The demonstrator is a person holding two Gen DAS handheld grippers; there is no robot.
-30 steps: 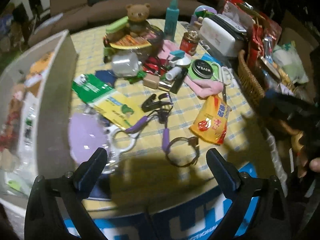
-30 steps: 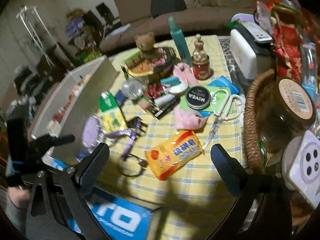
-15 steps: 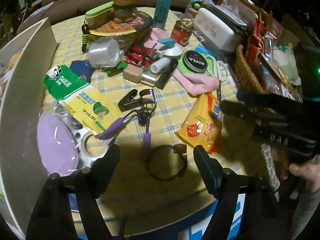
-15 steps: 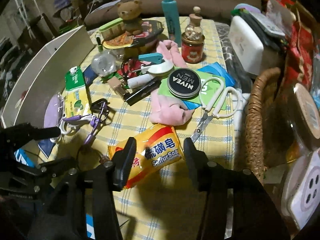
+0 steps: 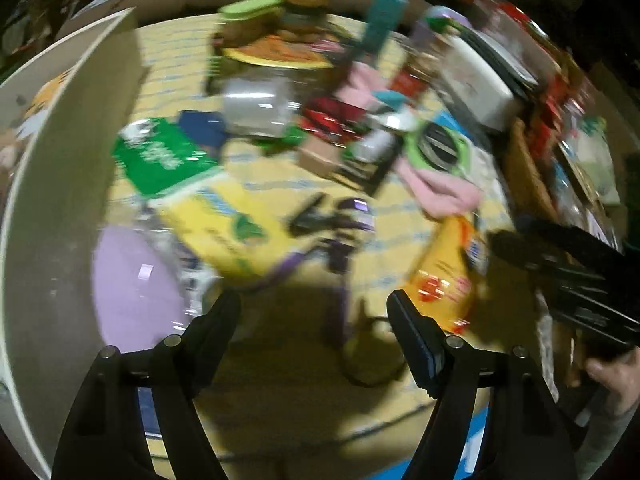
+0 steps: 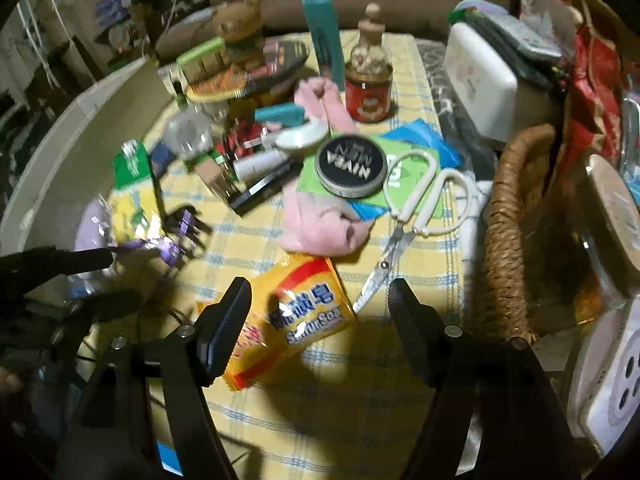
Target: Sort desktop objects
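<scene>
- Over the near edge of the counter, your left gripper hangs with its 2 fingers well apart and nothing clamped between them; this view is badly blurred.
- Just beyond those fingers lie a purple-handled tool and a dark wire ring; neither pad touches them.
- To the left sit a lilac disc and a yellow-green packet, beside the tall white bin wall.
- At the right of that view, the yellow soap packet lies flat, with your other tool and a hand next to it.
- From the right wrist view, your right gripper straddles the yellow soap packet; the jaws are opening, and the packet sits between the fingers, the left pad at its edge, the right pad clear of it.
- Behind the packet you have white-handled scissors, a pink cloth and a dark Nivea tin on a green card.
- A wicker basket stands at the right, near the scissors.
</scene>
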